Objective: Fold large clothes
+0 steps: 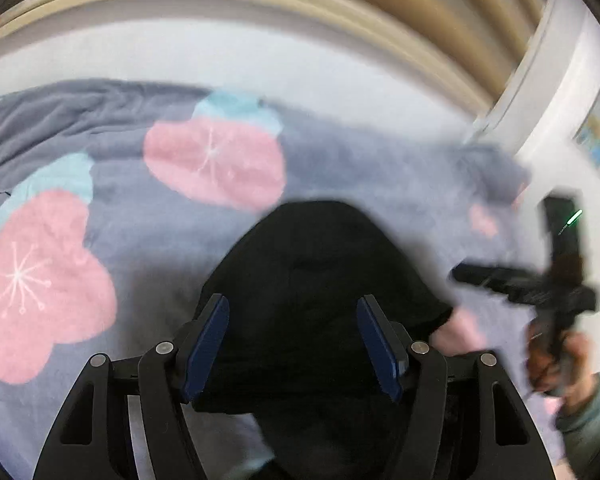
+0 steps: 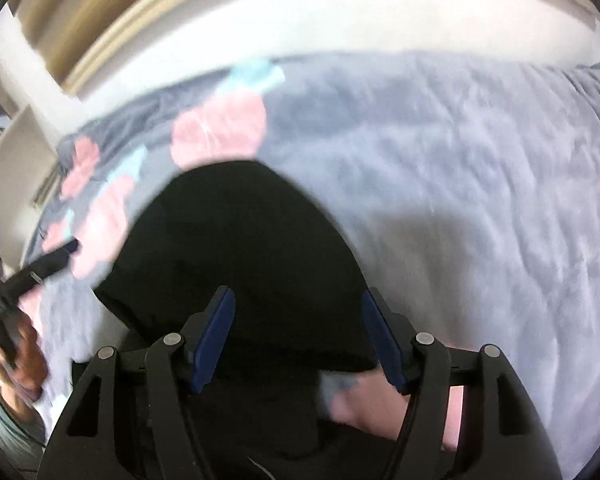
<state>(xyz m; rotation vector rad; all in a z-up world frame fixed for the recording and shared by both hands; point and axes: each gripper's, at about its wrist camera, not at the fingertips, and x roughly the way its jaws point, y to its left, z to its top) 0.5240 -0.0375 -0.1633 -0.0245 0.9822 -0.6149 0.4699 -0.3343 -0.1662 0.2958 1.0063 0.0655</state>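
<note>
A black garment lies in a heap on a grey bedcover with pink flowers. My left gripper is open, its blue pads on either side of the garment's near part, gripping nothing. My right gripper is also open above the same black garment. The right gripper shows at the right of the left wrist view, held in a hand. The left gripper shows at the left edge of the right wrist view. Both views are blurred.
The flowered bedcover spreads across the bed. A white and beige bed frame or wall edge runs behind it. White shelving stands at the right of the left wrist view.
</note>
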